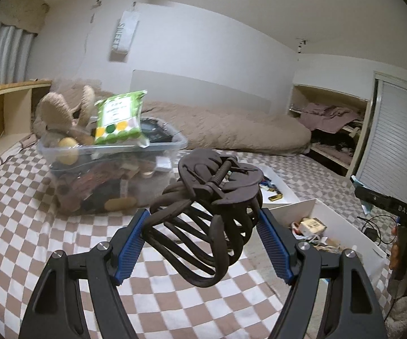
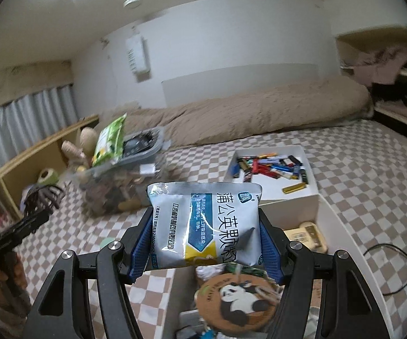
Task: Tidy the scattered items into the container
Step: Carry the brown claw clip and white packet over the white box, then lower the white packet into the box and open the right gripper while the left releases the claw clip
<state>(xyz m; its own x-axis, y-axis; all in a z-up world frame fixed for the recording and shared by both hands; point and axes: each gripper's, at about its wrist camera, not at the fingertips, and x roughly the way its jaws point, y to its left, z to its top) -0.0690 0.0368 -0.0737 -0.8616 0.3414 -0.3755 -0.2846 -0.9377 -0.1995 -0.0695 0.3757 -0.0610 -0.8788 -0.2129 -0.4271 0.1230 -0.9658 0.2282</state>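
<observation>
My left gripper (image 1: 203,240) is shut on a dark brown hair claw clip (image 1: 206,214) and holds it above the checkered bed. The clear plastic container (image 1: 113,169), heaped with items and topped by a green packet (image 1: 120,121), stands ahead and to the left. My right gripper (image 2: 205,243) is shut on a silver and blue sachet (image 2: 206,226), held above a white box. The container (image 2: 124,180) lies ahead to its left. The left gripper with the clip (image 2: 41,197) shows at the far left of the right wrist view.
A white tray (image 2: 308,152) with lighters and batteries sits on the bed to the right. A white box (image 2: 333,231) below my right gripper holds a panda coaster (image 2: 240,302) and small items. A beige duvet (image 1: 231,130) lies behind. Cables (image 2: 401,254) trail at right.
</observation>
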